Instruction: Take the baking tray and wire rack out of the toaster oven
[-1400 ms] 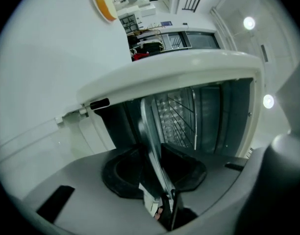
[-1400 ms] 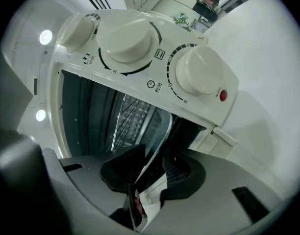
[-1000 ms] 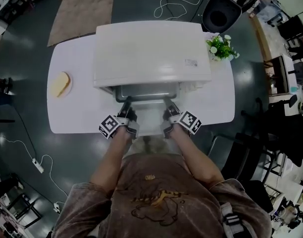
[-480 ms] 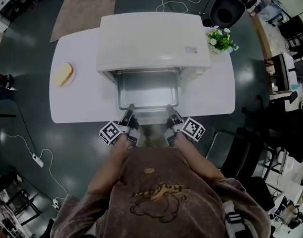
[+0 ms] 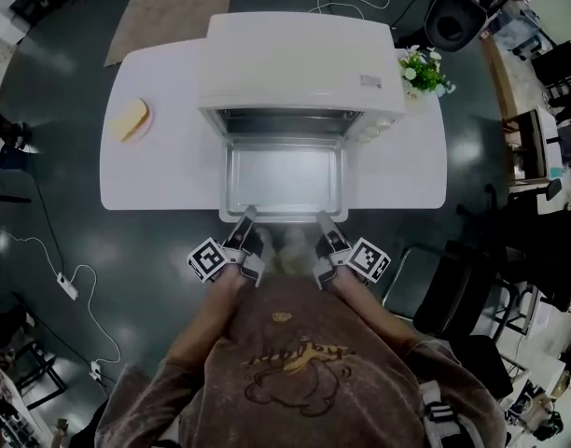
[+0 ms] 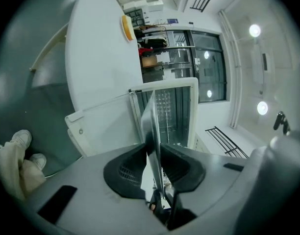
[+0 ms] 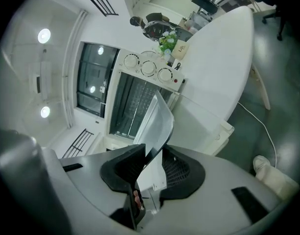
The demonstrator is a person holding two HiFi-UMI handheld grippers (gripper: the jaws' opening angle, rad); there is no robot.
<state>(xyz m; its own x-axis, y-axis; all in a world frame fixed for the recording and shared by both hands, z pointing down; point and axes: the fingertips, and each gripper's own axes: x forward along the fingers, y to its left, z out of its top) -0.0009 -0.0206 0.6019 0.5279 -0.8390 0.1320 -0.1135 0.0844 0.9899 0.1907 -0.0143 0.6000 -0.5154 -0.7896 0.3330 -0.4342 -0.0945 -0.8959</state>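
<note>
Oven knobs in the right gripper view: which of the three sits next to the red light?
The end knob nearest the table, with the red light just beyond it; the other two sit farther from both.

We see a white toaster oven (image 5: 299, 59), white table (image 5: 160, 171), silver-grey baking tray (image 5: 284, 180), black-and-white square markers on the left gripper (image 5: 245, 217) and right gripper (image 5: 324, 218), a green, white-flowered plant (image 5: 424, 71) at one o'clock, a tan rug (image 5: 174, 12) at eleven.

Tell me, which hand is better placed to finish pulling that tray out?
Neither: the left gripper and right gripper each clamp the near rim of the baking tray, so both should pull together.
</note>
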